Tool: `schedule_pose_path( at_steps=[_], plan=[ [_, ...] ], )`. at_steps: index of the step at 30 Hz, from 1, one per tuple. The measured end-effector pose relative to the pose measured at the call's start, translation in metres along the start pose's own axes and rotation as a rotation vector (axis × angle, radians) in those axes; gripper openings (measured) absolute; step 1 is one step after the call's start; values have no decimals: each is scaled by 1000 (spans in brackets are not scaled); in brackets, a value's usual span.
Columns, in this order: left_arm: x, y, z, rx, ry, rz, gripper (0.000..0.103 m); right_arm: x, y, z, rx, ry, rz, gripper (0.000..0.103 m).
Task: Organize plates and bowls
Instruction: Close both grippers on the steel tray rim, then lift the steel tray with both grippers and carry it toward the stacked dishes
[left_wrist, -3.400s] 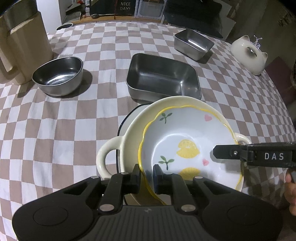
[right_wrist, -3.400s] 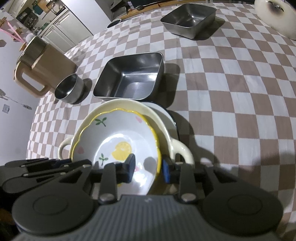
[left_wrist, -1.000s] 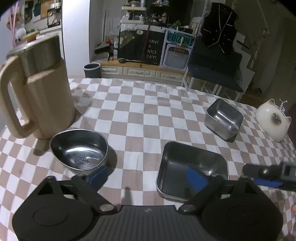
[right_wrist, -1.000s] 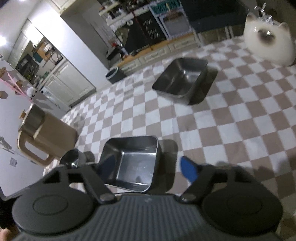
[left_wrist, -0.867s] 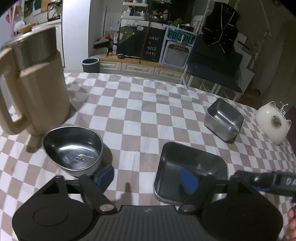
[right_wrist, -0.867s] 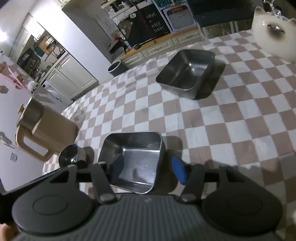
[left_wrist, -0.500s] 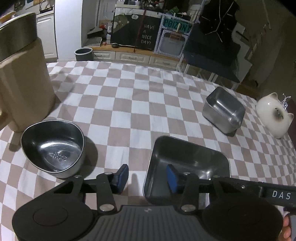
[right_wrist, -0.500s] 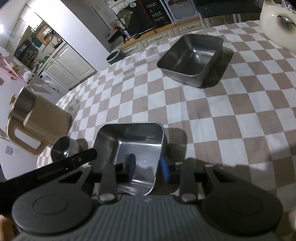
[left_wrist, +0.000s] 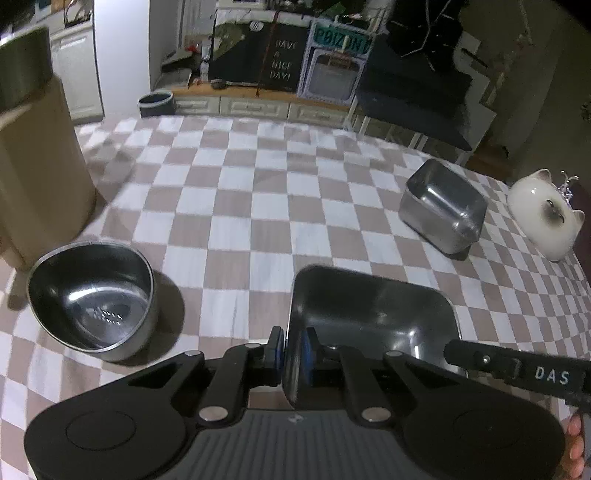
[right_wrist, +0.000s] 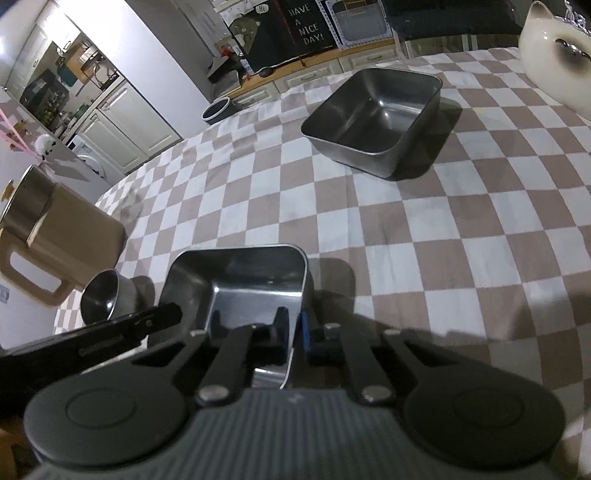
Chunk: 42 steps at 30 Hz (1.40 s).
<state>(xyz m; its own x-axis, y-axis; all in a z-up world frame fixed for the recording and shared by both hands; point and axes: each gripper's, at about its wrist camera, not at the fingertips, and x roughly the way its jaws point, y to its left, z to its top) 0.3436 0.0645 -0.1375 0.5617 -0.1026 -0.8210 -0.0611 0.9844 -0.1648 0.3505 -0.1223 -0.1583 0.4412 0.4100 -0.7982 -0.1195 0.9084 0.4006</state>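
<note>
A large square steel tray (left_wrist: 373, 317) sits on the checkered table right in front of both grippers. My left gripper (left_wrist: 291, 350) is shut on the tray's near left wall. My right gripper (right_wrist: 293, 332) is shut on the tray's (right_wrist: 236, 284) right wall. A round steel bowl (left_wrist: 92, 299) stands to the left; it shows small in the right wrist view (right_wrist: 107, 299). A smaller square steel tray (left_wrist: 443, 210) sits farther right, also seen from the right wrist (right_wrist: 373, 114). The right gripper's finger (left_wrist: 517, 369) crosses the left view.
A tall beige jug with a steel rim (left_wrist: 33, 147) stands at the table's left edge, also in the right wrist view (right_wrist: 55, 236). A white cat figure (left_wrist: 543, 214) sits at the far right. Checkered cloth (left_wrist: 240, 206) covers the table.
Both grippers let go of the floral dish, swung up open, then came down on the large square tray. Their jaws closed from wide open onto its two walls.
</note>
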Motion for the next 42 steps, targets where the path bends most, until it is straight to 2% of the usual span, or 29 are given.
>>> schedule_pose_path(
  at_steps=[12,17,23,32,42],
  plan=[
    [-47,-18,0,13,-103,-55,12,-39,-3,3,-21,-81,65,8],
    [-60,-42,-9,44,-103,-100,12,-69,-18,-3,-31,-124,87,8],
    [-71,-81,-19,102,-108,-156,12,-105,-44,-13,-22,-158,54,8],
    [-72,-136,-38,187,-81,-223,12,-146,-75,-28,-7,-206,10,8],
    [-46,-206,-69,351,19,-252,12,-167,-121,-42,52,-212,-83,8]
  ],
)
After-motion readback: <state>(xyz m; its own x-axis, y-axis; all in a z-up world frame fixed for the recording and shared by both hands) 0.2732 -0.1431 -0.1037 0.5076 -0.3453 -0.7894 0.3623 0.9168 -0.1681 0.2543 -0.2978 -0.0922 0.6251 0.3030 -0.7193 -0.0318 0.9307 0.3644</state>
